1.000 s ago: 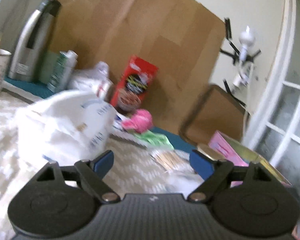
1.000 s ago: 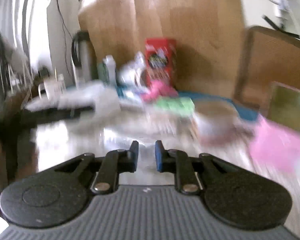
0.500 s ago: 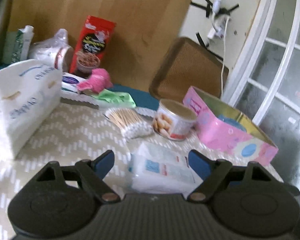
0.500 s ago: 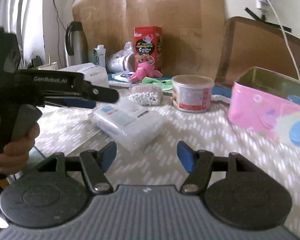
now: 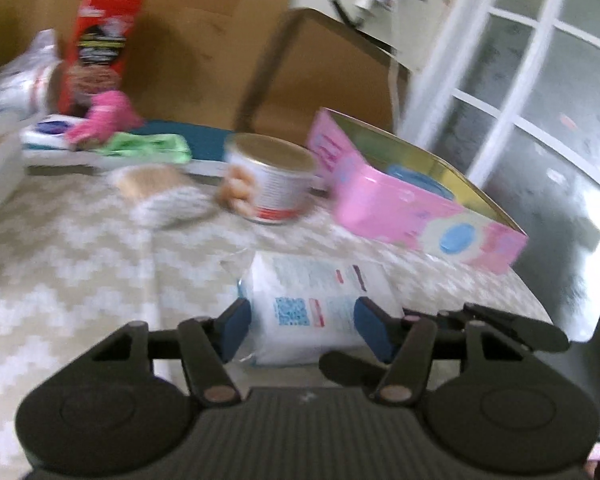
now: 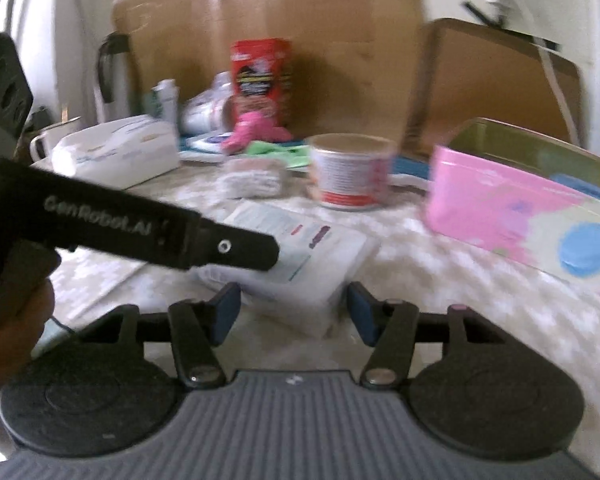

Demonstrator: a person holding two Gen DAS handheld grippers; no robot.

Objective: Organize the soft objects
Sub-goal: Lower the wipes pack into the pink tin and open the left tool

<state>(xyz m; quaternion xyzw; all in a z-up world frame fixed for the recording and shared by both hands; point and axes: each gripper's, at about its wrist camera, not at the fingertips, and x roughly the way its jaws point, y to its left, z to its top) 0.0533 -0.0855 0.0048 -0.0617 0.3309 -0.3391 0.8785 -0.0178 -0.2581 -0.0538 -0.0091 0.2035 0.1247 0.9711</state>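
Note:
A white soft pack of cotton pads [image 5: 320, 304] lies on the chevron cloth, also in the right wrist view [image 6: 300, 264]. My left gripper [image 5: 300, 328] is open with its blue pads on either side of the pack's near end. My right gripper [image 6: 292, 312] is open, just short of the same pack. The left gripper's black body [image 6: 140, 232] crosses the right wrist view. An open pink tin box [image 5: 416, 204] stands to the right, also seen in the right wrist view [image 6: 520, 208]. A bundle of cotton swabs [image 5: 164, 196] lies behind.
A round tin can [image 5: 268, 180] stands beside the pink box. A white tissue pack [image 6: 120, 152], a red carton [image 6: 260, 80], pink and green cloths [image 5: 140, 136], a flask [image 6: 112, 76] and a mug [image 6: 56, 140] stand at the back. Cardboard sheets lean behind. The table edge [image 5: 540, 312] is at the right.
Both grippers have moved forward onto the cotton pad pack. The left gripper's pads now sit on either side of it. The right gripper opened from nearly shut a second ago.

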